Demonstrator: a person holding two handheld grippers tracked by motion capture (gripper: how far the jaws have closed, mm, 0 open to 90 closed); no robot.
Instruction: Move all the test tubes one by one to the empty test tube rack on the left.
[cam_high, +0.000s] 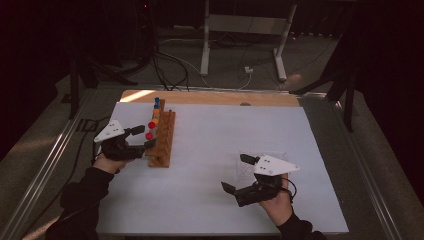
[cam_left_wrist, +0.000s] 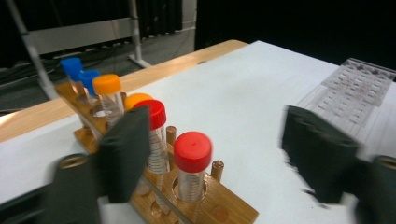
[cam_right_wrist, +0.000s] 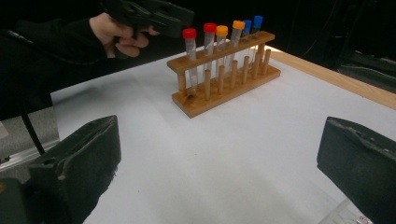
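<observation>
The red-capped test tube (cam_left_wrist: 192, 164) stands upright in the end hole of the wooden rack (cam_left_wrist: 219, 209), the hole nearest the person, with its long axis vertical and its cap clear above the rack's top rail. Behind it along the rack stand a second red-capped tube (cam_left_wrist: 154, 122), two orange-capped tubes (cam_left_wrist: 107, 91) and two blue-capped tubes (cam_left_wrist: 72, 70) in one row running away toward the far edge of the worktop (cam_high: 240, 130). In the left gripper view the end tube sits between the two black jaws but nearer the left one, and neither pad touches it; the jaws of the left hand-held gripper (cam_high: 141, 137) stand apart, with nothing held. That gripper lies level, just beside the near end of the rack, pointing across the rack's long side, so the tube lies straight ahead of it. From there I judge that any grasp would come side-on at the glass below the cap, and any lift would have to go straight up along the tube's axis to clear the hole. The right hand-held gripper (cam_high: 239, 174) rests well apart, over the near right part of the worktop beside a clear plastic tray (cam_high: 250, 165); its jaws are wide open and empty, facing the rack from a distance. The left hand is far the nearer.
</observation>
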